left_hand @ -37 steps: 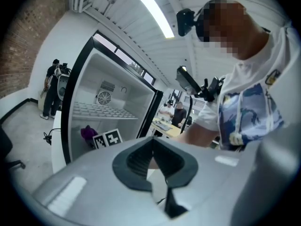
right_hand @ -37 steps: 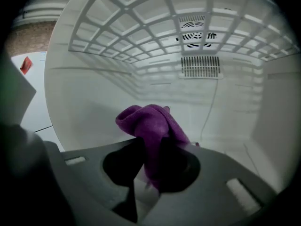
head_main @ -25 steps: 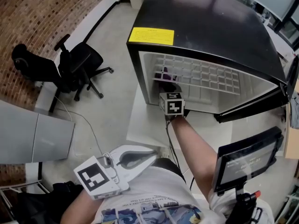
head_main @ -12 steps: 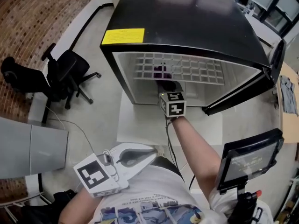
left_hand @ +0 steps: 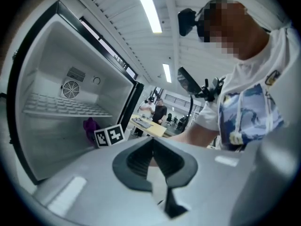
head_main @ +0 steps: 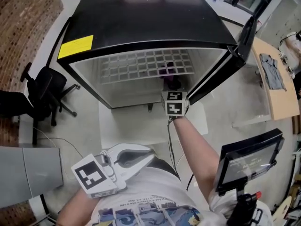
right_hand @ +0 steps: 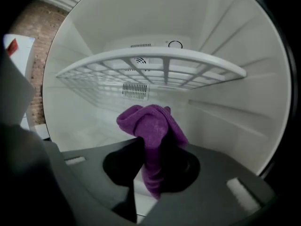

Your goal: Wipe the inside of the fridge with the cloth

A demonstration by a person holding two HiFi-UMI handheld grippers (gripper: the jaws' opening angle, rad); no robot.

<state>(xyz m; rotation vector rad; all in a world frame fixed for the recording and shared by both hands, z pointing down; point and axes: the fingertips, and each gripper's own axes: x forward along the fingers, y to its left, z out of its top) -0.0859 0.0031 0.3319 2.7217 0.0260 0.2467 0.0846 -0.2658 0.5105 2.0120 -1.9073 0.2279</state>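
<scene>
Inside the fridge (head_main: 150,18), below the grid shelf (head_main: 146,65), the right tongs (head_main: 170,82) have carried the purple cloth (head_main: 165,70) across. A second ago it sat near the left wall; now it is right of centre, nearer the open door (head_main: 221,62). The head camera has swung too, so the cabinet fills more of the view and its yellow label (head_main: 75,46) lies further left. The left tongs (head_main: 149,157) have stayed by the person's waist, well away from the fridge.

In the right gripper view the right tongs (right_hand: 151,160) are clamped on the cloth (right_hand: 150,126). It is a soft, nubbly microfibre bunched into a rounded wad above the dark pads, with a tail hanging between them. The shelf (right_hand: 155,65) is a white lattice of square cells, and the liner behind it is smooth, pale plastic with a small slotted vent.

In the left gripper view the left tongs (left_hand: 153,149) have their ribbed black pads pressed together, with nothing between them. Beyond them are the fridge's glossy black frame, a round fan grille (left_hand: 70,89) on its back wall, and the right tongs' marker cube (left_hand: 109,136) by the cloth.
</scene>
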